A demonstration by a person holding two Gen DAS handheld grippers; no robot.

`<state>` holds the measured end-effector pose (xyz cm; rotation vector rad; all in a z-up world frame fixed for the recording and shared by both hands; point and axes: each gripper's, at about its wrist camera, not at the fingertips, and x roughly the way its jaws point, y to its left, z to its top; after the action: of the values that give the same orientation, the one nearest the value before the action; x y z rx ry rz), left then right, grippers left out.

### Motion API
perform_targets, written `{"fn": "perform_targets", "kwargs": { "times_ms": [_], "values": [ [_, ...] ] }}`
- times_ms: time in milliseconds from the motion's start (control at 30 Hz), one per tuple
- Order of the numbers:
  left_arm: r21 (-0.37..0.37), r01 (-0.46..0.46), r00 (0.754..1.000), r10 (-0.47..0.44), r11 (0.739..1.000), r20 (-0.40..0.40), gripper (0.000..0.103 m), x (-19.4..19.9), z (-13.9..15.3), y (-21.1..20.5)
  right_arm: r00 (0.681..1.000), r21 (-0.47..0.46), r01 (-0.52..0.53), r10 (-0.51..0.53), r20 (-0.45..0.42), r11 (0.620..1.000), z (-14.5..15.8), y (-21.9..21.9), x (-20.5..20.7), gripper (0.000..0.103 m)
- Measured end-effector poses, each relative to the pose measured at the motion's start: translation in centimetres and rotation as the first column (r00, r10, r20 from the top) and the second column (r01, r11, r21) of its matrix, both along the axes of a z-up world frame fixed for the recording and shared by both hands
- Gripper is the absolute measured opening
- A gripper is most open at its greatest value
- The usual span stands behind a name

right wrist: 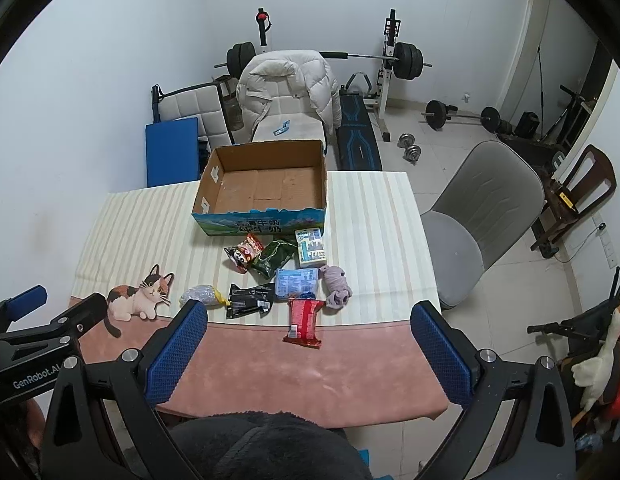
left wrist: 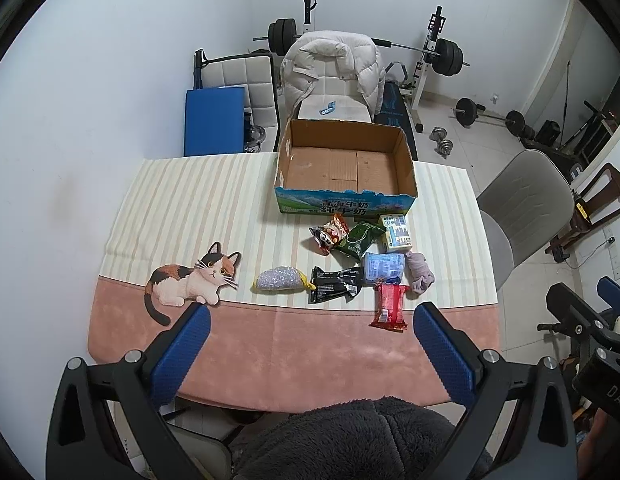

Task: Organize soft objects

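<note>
An empty cardboard box stands at the table's far side. In front of it lie several soft items: a red packet, a black packet, a blue pack, a purple rolled cloth, a green packet, a silver pouch. My left gripper and my right gripper are both open and empty, above the table's near edge.
A white-blue carton and a red snack bag lie by the box. A cat print is on the tablecloth. A grey chair stands at the right. Gym gear stands behind.
</note>
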<state>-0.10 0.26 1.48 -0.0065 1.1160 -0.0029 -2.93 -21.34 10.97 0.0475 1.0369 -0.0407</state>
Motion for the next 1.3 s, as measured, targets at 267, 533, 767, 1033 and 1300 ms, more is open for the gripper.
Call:
{"fn": "perform_targets", "kwargs": {
  "times_ms": [267,533,767,1033,1300],
  "values": [
    [-0.003,0.0,1.0,0.0,1.0,0.013,0.103,-0.1,0.1,0.4,1.0,-0.006,0.001,-0.001,0.009,1.0,0.2,0.0,-0.3,0.103],
    [-0.002,0.002,1.0,-0.002,1.0,0.018,0.103,-0.2,0.3,0.5,1.0,-0.012,0.0,0.0,0.013,1.0,0.8,0.0,-0.3,0.103],
    [-0.005,0.004,1.0,-0.004,1.0,0.026,0.103,0.1,0.3,0.9,1.0,-0.018,0.0,0.0,0.018,1.0,1.2,-0.1,0.1,0.103],
    [-0.002,0.001,1.0,-0.001,1.0,0.028,0.103,0.1,0.2,0.6,1.0,-0.024,0.002,-0.002,0.021,1.0,1.1,-0.2,0.1,0.103],
    [-0.002,0.005,1.0,-0.005,1.0,0.028,0.103,0.0,0.2,0.7,1.0,-0.021,0.001,-0.001,0.018,1.0,1.0,-0.4,0.2,0.103]
  ]
}}
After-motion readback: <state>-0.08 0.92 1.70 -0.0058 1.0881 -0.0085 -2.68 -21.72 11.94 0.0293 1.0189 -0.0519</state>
